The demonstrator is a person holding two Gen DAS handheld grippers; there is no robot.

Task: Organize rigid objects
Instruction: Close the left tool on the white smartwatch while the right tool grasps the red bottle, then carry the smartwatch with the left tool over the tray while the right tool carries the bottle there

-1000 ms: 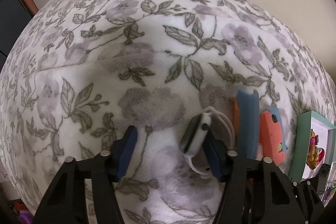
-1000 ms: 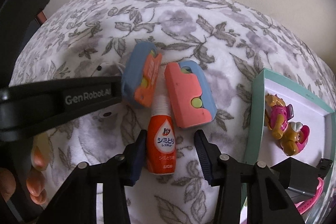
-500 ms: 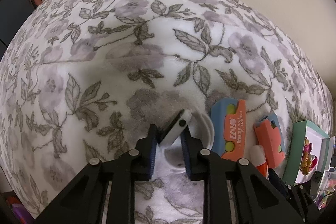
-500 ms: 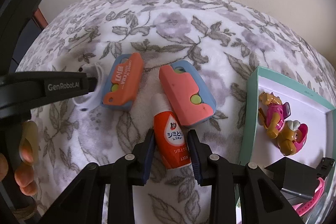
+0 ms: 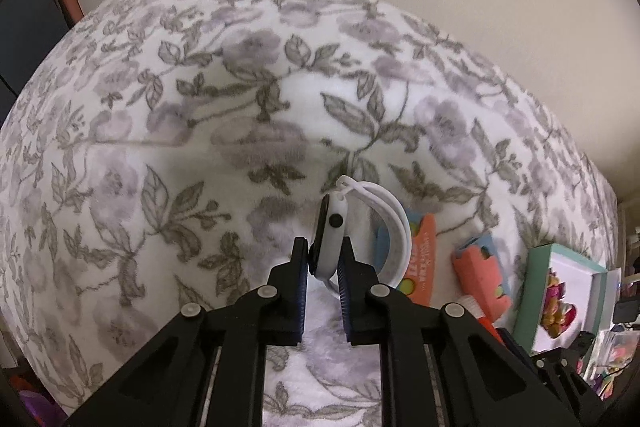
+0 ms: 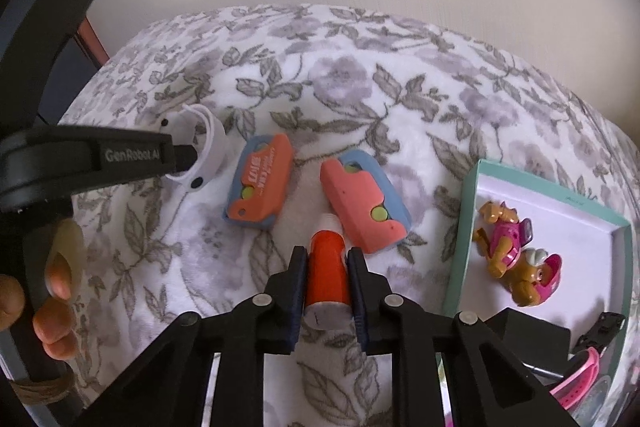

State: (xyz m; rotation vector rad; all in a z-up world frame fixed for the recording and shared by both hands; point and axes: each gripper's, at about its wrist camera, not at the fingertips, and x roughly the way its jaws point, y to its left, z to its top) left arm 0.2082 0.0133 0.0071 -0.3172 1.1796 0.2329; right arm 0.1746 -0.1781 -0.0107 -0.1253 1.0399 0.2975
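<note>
Both grippers have just clamped and lifted: left gripper (image 5: 323, 261) holds the white watch (image 5: 331, 239), right gripper (image 6: 328, 273) the orange bottle (image 6: 326, 267), ready for the teal box (image 6: 464, 227) nearby

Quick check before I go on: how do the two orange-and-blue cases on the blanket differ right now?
In the right wrist view, the left case lies with white lettering on its orange face; the right case shows a plain orange face. The left case leans its top to the right; the right case leans its top to the left. The right case lies nearer the teal box; the left case lies nearer the white watch. Both lie flat, ungripped, with yellow-green buttons.
</note>
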